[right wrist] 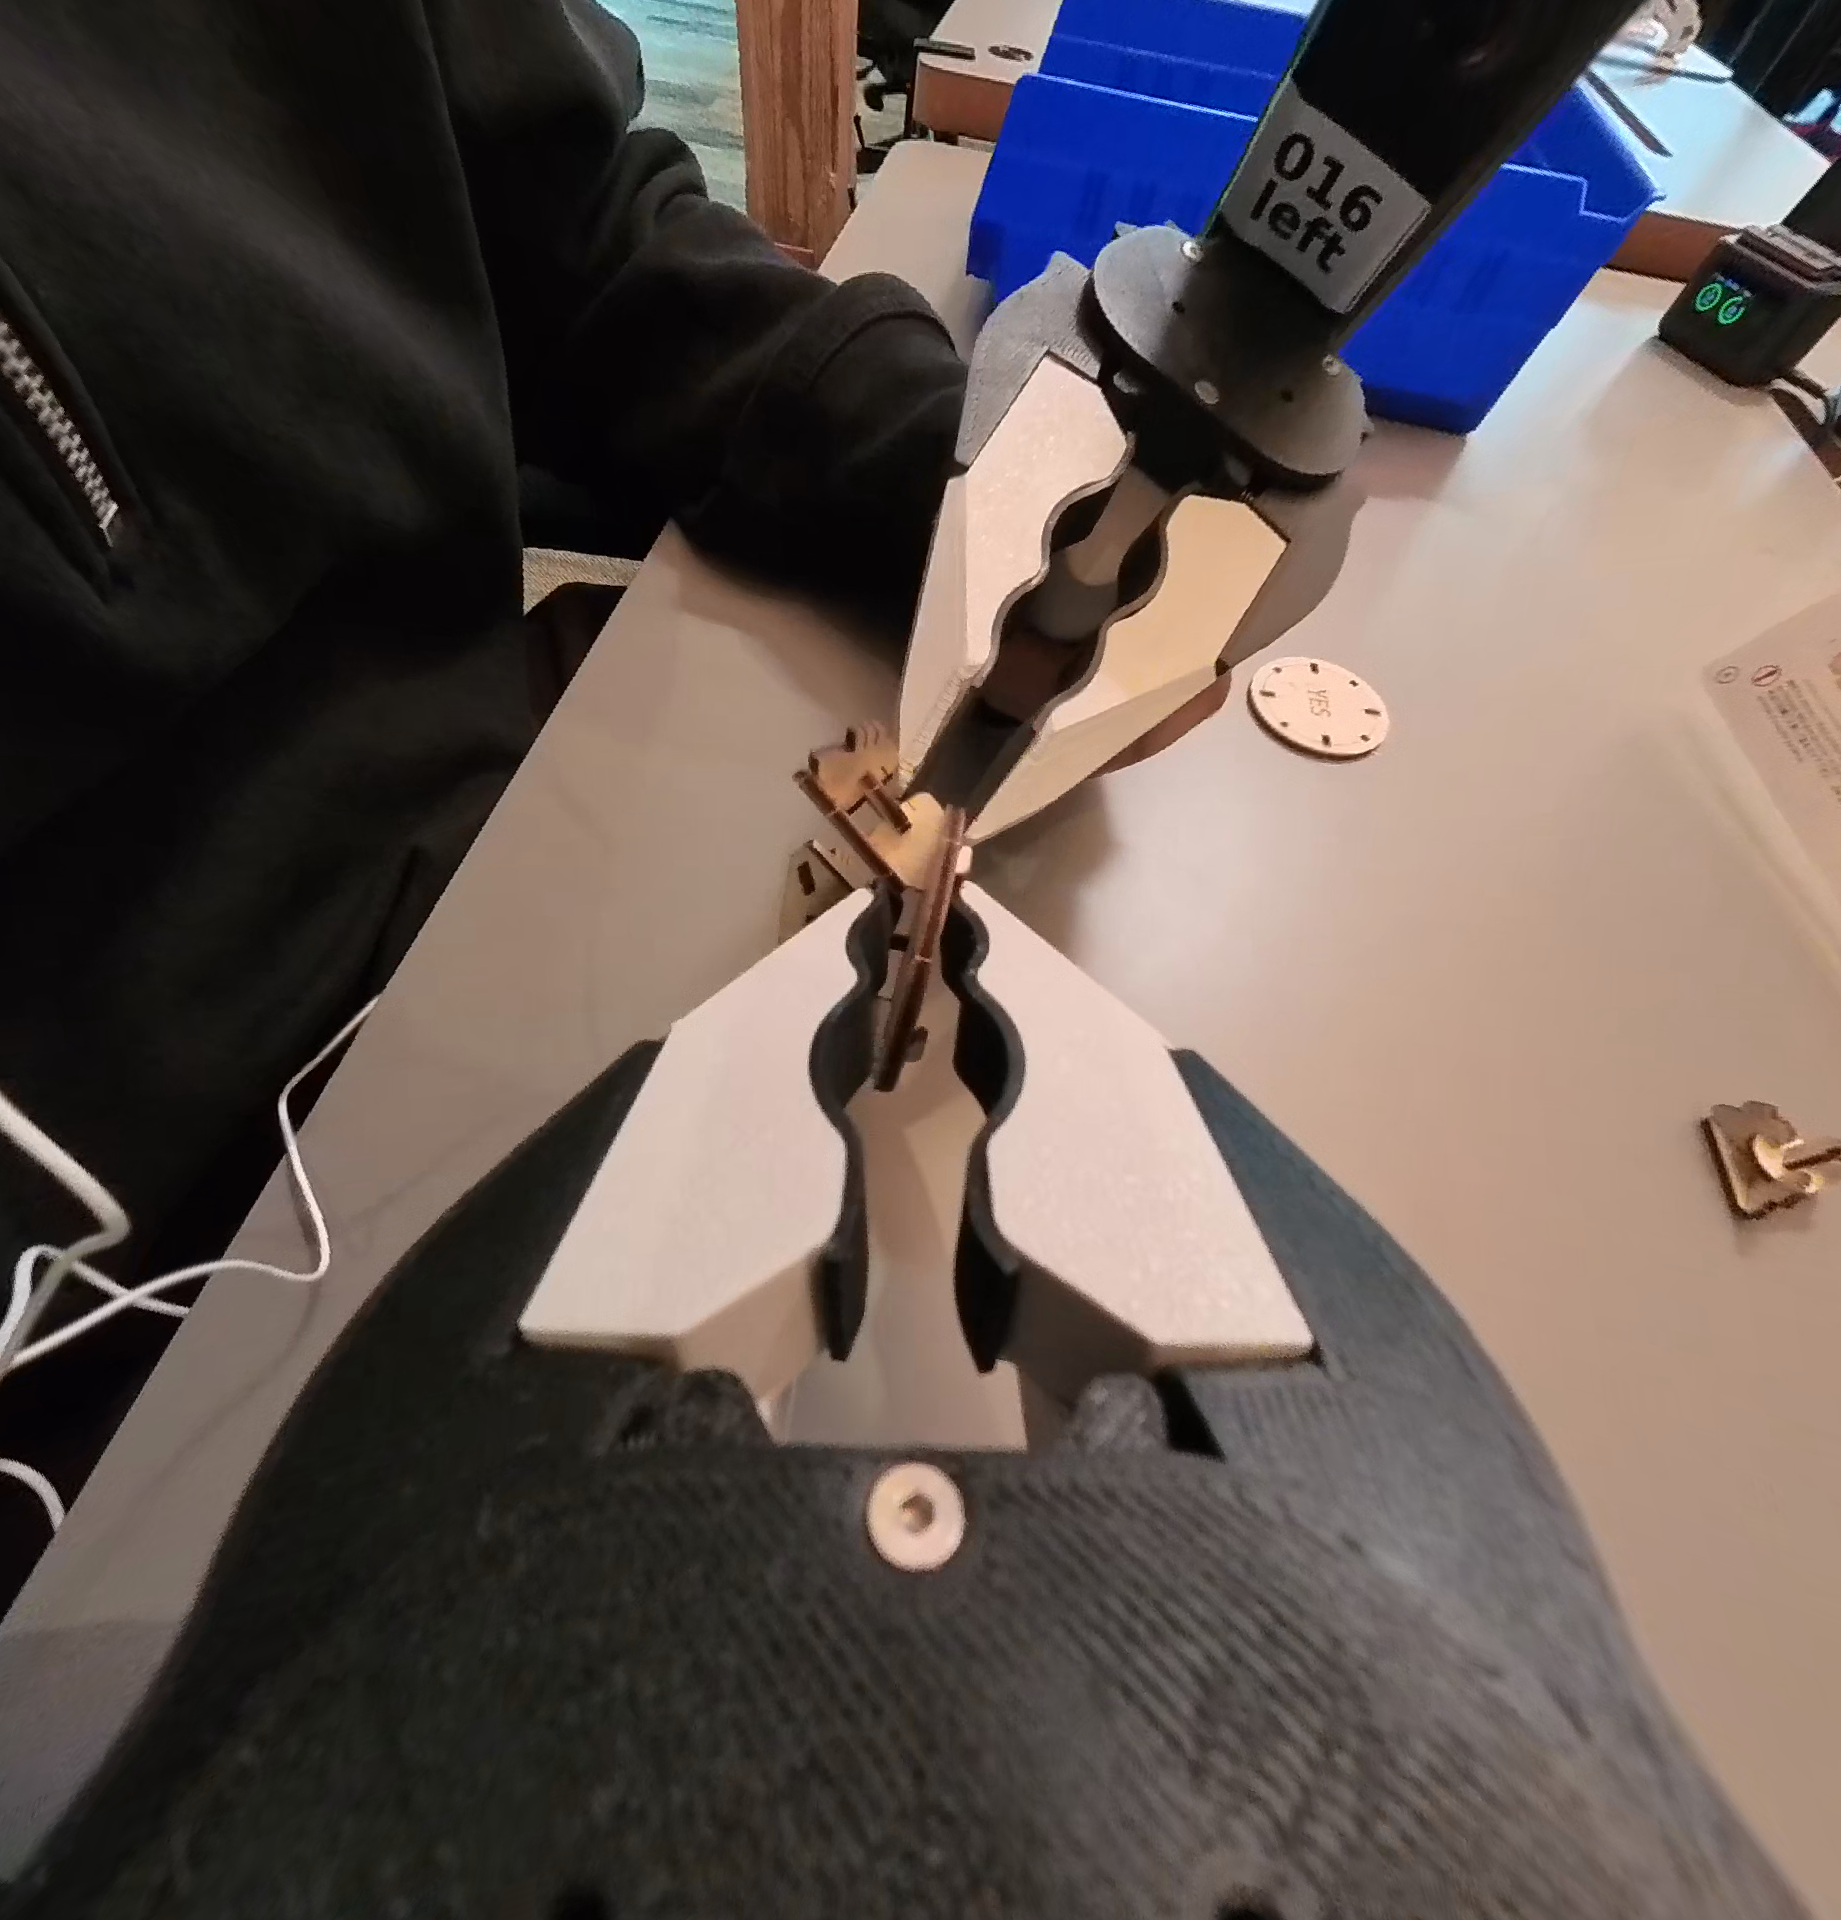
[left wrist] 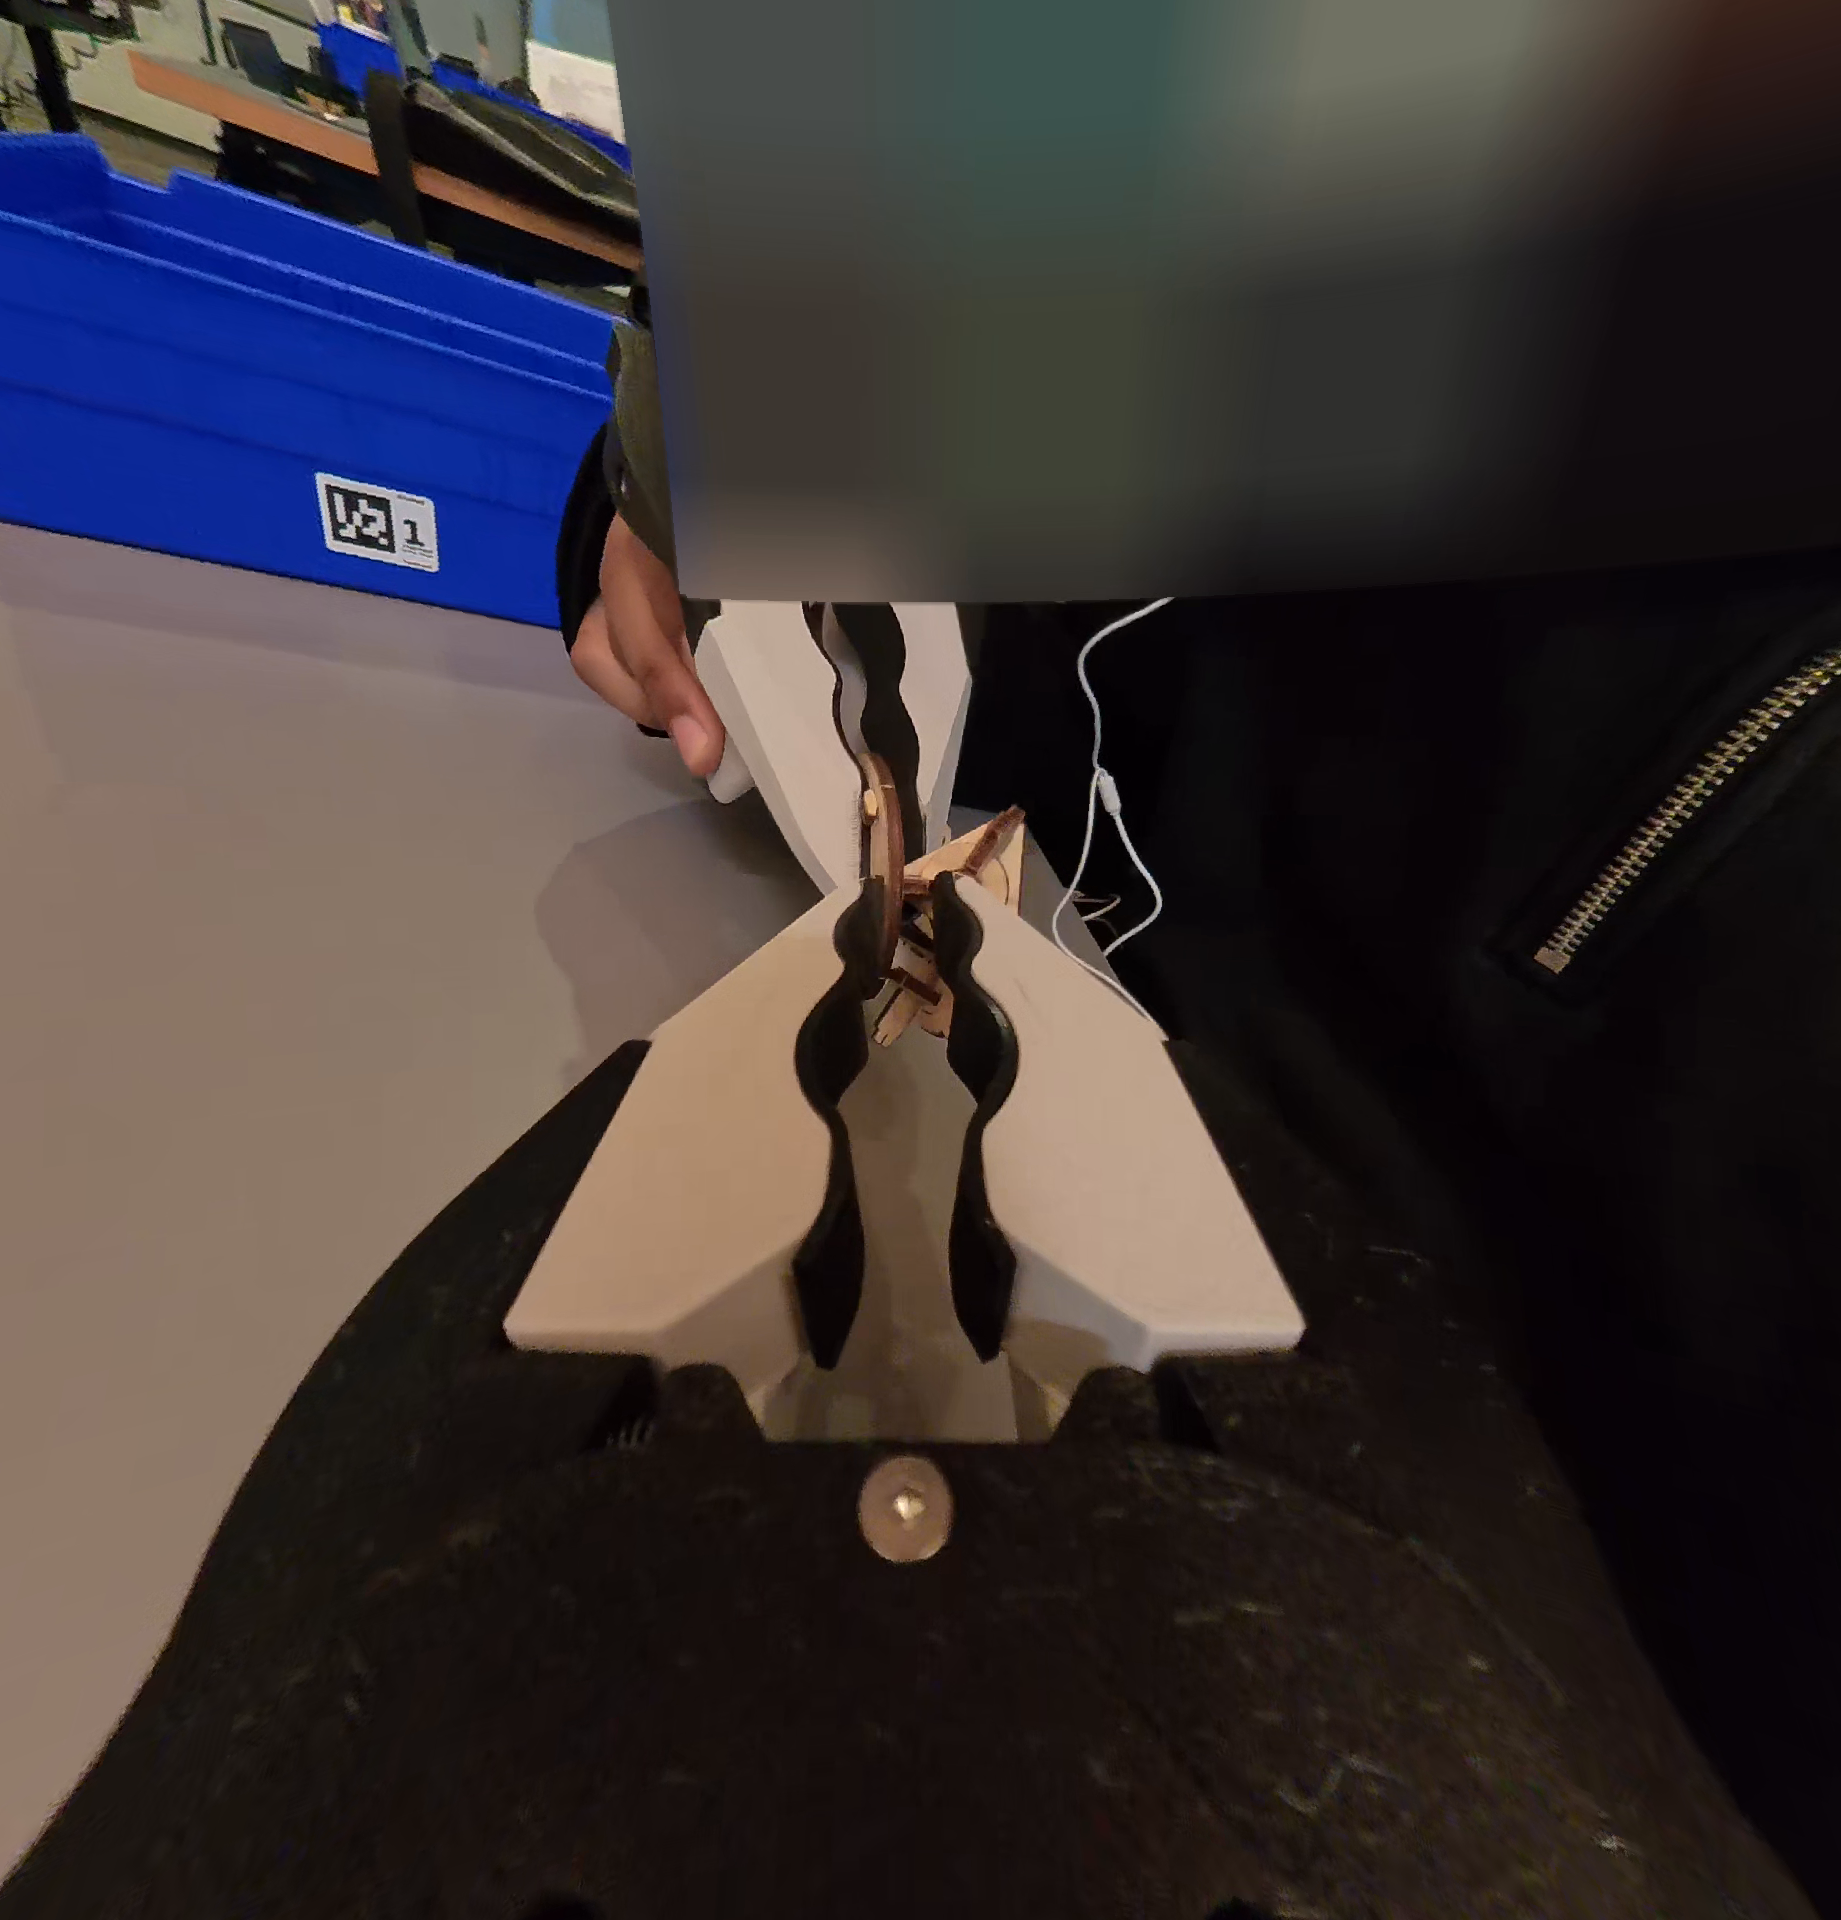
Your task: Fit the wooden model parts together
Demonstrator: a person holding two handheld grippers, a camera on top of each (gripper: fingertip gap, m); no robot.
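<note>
In the left wrist view, my left gripper [left wrist: 905, 920] is shut on a small light wooden assembly of slotted pieces [left wrist: 914, 987], held above the grey table [left wrist: 272, 935]. My right gripper [left wrist: 880, 790] comes in from above with a round wooden disc [left wrist: 882, 831] that reaches my left fingertips. In the right wrist view, my right gripper [right wrist: 918, 930] is shut on that disc [right wrist: 921, 966], seen edge-on. The left gripper [right wrist: 952, 805] holds the slotted assembly [right wrist: 859, 795] against the disc's far end.
A blue bin [left wrist: 272, 395] stands at the back of the table. A second wooden disc [right wrist: 1318, 707], a small wooden assembly [right wrist: 1768, 1158], a printed sheet [right wrist: 1809, 748] and another wooden part [right wrist: 807, 883] lie on the table. A white cable [left wrist: 1113, 810] hangs by the person's black jacket. The tips of both grippers are at nearly the same place.
</note>
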